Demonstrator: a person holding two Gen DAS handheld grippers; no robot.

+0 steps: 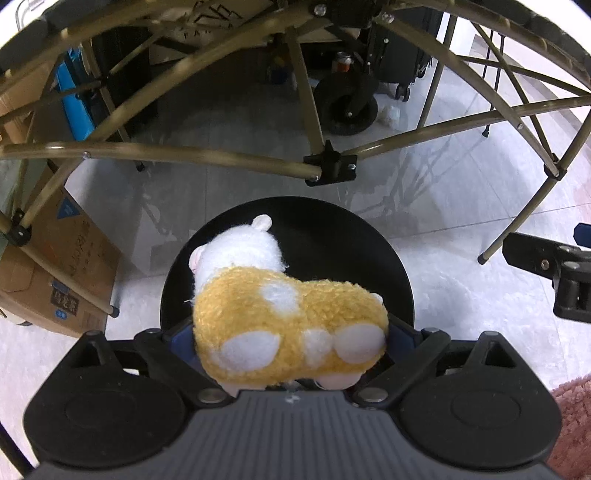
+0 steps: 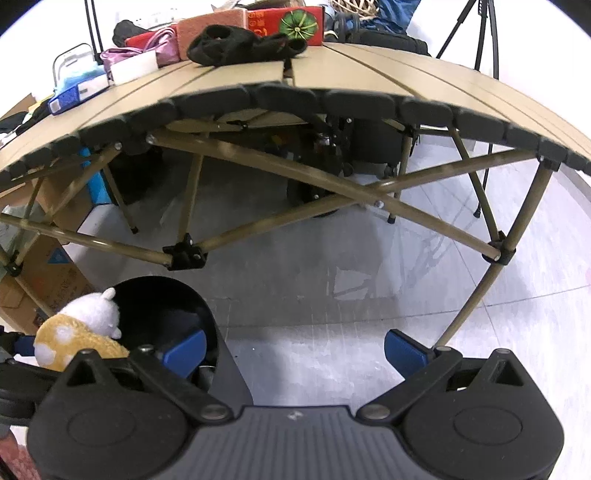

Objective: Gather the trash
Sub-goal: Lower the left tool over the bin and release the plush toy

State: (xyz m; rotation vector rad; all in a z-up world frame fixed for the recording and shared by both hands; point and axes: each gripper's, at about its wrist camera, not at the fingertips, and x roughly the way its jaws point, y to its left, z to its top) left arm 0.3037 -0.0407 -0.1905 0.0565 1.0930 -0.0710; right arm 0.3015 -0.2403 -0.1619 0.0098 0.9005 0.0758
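Pale glossy floor tiles (image 2: 369,280) run under a folding counter (image 2: 369,74) of tan slats, its black-capped front edge arching across my right view and its crossed brass-coloured legs (image 2: 295,173) bracing the space beneath. Clutter crowds the far side of the counter: a black bundle of cloth (image 2: 243,46), a red box (image 2: 284,22) and a pink pouch (image 2: 147,46), while the near slats lie bare. Cardboard boxes (image 1: 62,266) stand on the floor at the left, and a black wheel (image 1: 347,105) shows behind the legs. My left tongs (image 1: 291,332) are clenched on a yellow-and-white plush toy (image 1: 284,317), holding it just above the mouth of a round black bin (image 1: 369,251) that stands on the floor in front of the counter. The toy's white head points over the dark opening. My right tongs (image 2: 295,350) hang released, blue pads (image 2: 406,349) wide apart, just beside the bin's right wall, with a broad stretch of bare tile ahead of them. A pink rug edge (image 1: 576,424) shows at lower right.
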